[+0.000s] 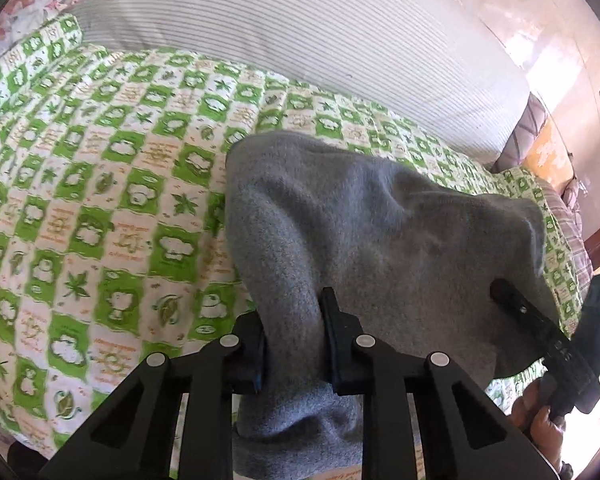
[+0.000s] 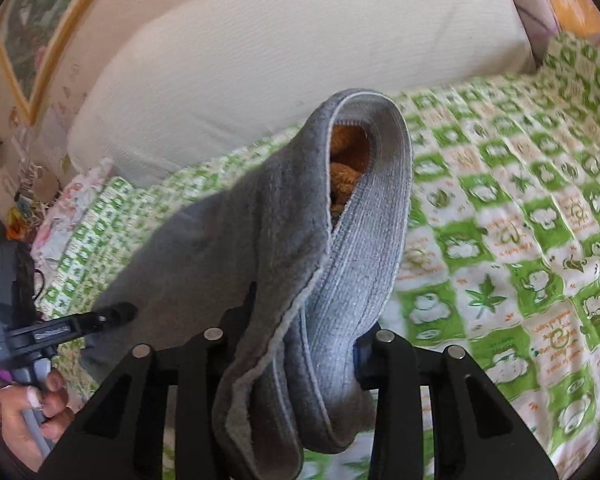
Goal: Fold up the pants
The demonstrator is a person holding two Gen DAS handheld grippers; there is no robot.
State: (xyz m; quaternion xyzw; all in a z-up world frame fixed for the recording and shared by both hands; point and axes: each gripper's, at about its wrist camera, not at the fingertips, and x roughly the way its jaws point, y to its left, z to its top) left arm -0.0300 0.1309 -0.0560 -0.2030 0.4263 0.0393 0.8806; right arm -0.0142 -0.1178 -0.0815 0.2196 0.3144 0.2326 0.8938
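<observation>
Nearest, the left claw [image 1: 294, 344] is clamped on a bunched edge of the grey pants [image 1: 380, 220], and the right claw [image 2: 300, 344] is clamped on their ribbed waistband [image 2: 364, 240]. The pants hang between both, lifted over the bed [image 1: 100, 200] with its green checked sheet. Beyond lies a white bolster [image 2: 260, 60]. Thick bunched cloth could slip from either grip, I'd guess, dropping one side and skewing the fold.
</observation>
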